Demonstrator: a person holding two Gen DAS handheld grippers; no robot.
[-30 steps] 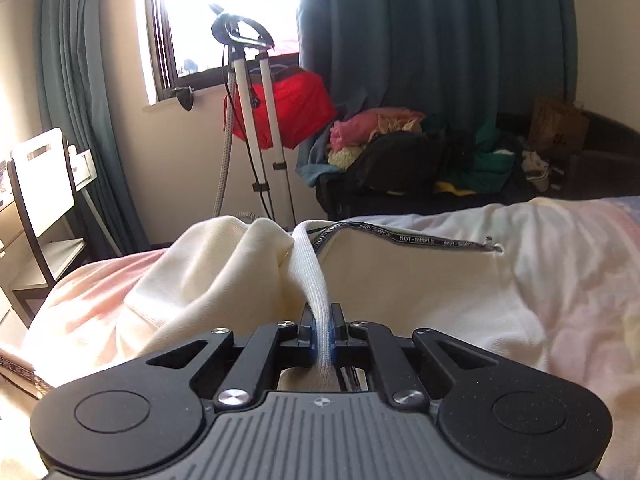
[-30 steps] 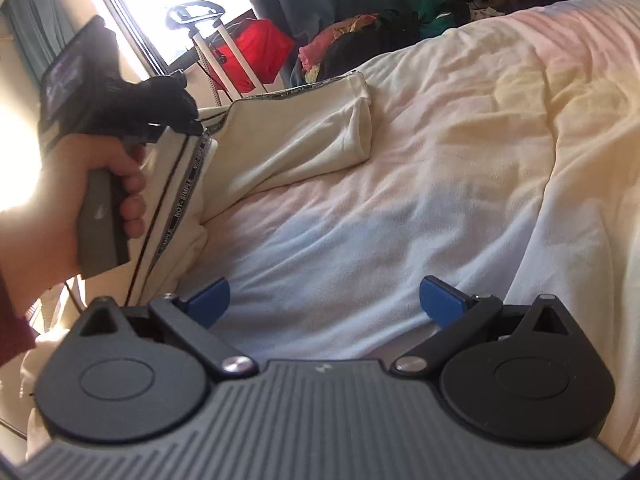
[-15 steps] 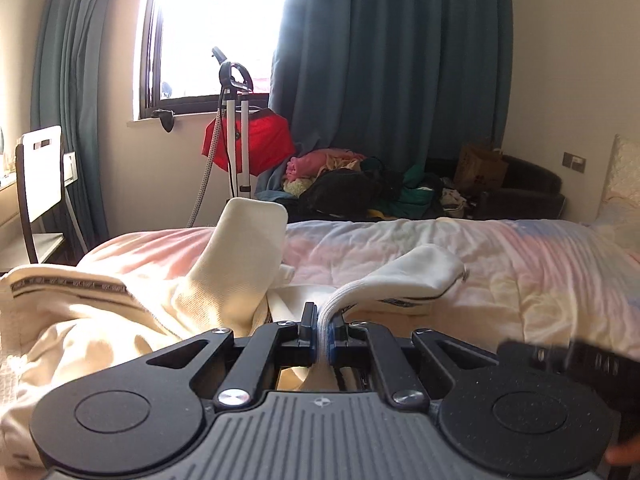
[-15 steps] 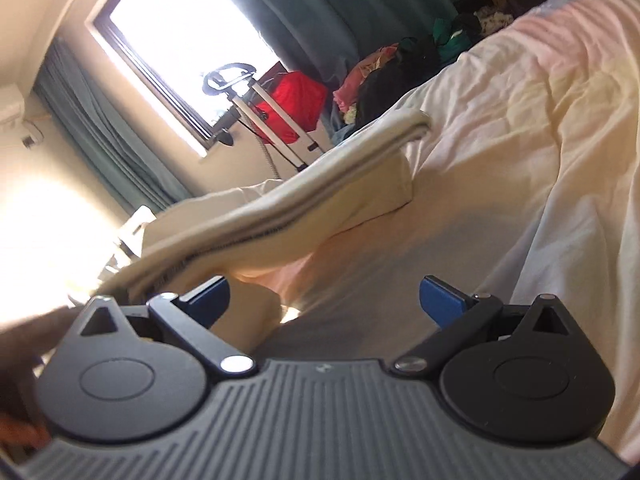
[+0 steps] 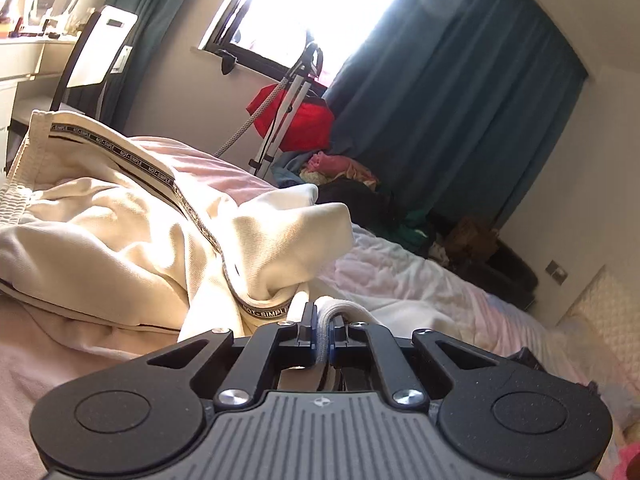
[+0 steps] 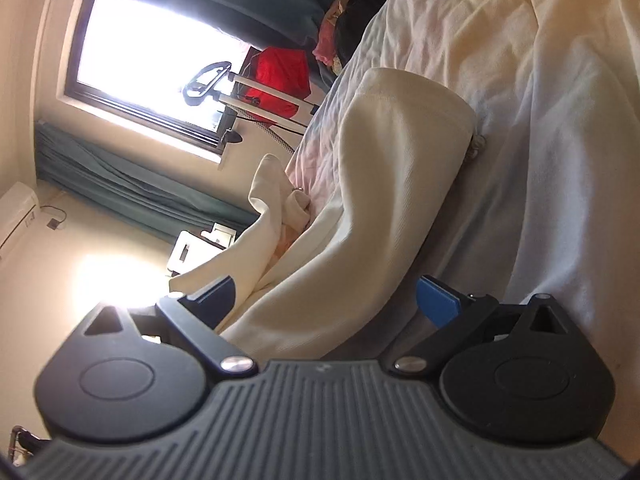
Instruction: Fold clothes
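Cream garment (image 5: 120, 240) hem clamped in left gripper (image 5: 322, 332) jaws — right gripper (image 6: 328, 300) jaws wide, bare bedsheet (image 6: 560, 120) beyond.

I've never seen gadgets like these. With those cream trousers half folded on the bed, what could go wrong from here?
The left gripper is shut on only a narrow ribbed edge of the cream trousers, so the cloth might slip out if pulled. The right gripper is open with cloth lying between its pads; closing now could catch a bunched layer and spoil the fold. The trousers lie rumpled on the bed, so creases may get folded in.
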